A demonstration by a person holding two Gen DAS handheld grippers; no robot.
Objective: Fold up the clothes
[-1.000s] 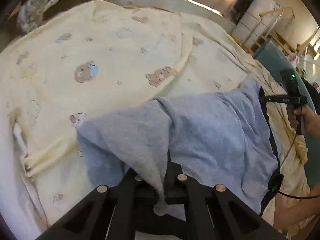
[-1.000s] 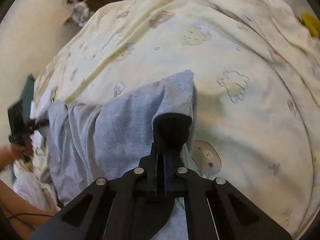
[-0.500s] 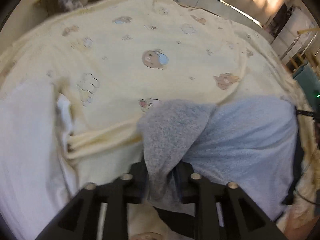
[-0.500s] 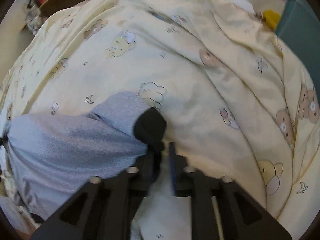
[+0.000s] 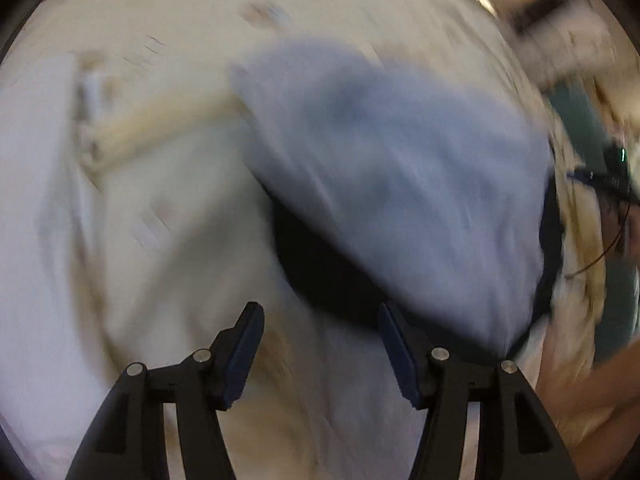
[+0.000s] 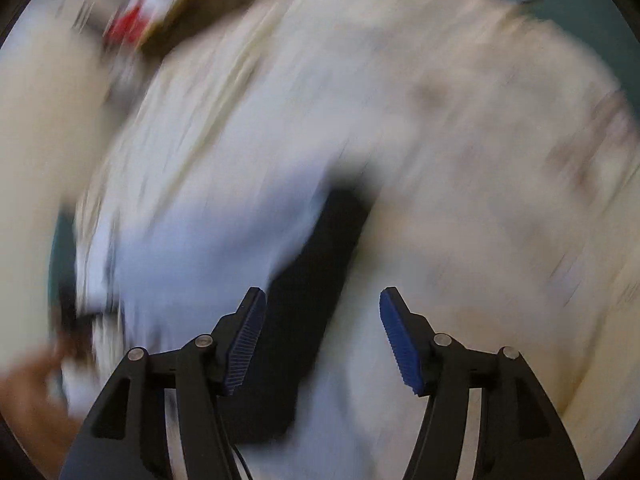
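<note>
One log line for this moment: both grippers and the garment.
left gripper: opening, nothing between pads | right gripper: opening, nothing gripped | grey garment: released, lying on yellow blanket | frames blurred

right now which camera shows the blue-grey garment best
The left wrist view: the blue-grey garment fills its middle, most of its outline visible on the cream blanket despite blur. The right wrist view catches only a smeared part at lower left.

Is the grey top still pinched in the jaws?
No. The grey top lies loose on the blanket; both sets of jaws are opening, nothing between them.
</note>
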